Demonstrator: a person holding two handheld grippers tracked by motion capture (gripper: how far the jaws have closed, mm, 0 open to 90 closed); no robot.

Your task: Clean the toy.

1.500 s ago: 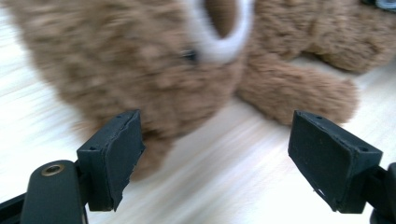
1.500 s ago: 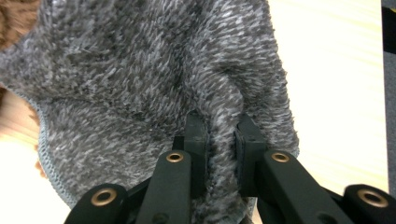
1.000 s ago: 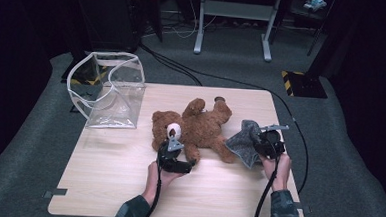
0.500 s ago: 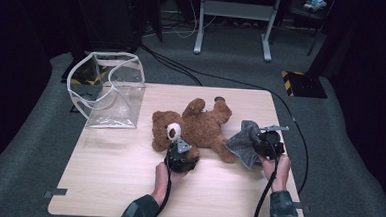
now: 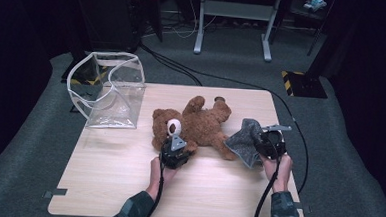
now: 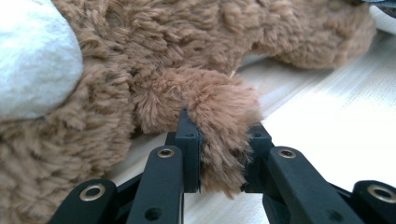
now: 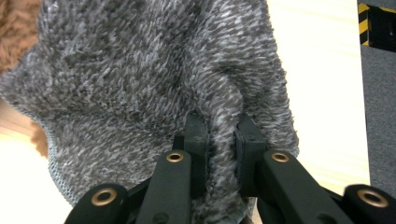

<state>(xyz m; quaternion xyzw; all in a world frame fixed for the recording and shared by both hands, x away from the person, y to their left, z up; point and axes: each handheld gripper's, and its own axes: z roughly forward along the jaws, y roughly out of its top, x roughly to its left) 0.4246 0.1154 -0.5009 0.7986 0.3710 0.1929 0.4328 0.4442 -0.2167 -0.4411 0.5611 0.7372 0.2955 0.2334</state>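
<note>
Left gripper [image 6: 222, 158]: in my left hand, jaws have just been closing, now pinching the teddy bear's [image 5: 200, 124] near paw [image 6: 219, 121]; brown fur bulges out between the black pads
Right gripper [image 7: 219, 154]: in my right hand, jaws clamped tight on a fold of the grey cloth [image 7: 140, 93]
Teddy bear: lies flat mid-table, white muzzle [image 5: 174, 125] toward me, legs pointing to the far right
Grey cloth: bunched at the bear's right side, touching one of its legs, near the table's right edge
Table [image 5: 107, 179]: light wood, my forearms come in over the near edge
Clear bag [image 5: 109, 91]: stands open on the far left corner, well apart from bear and both grippers
Cables: one trails from each gripper back toward me
</note>
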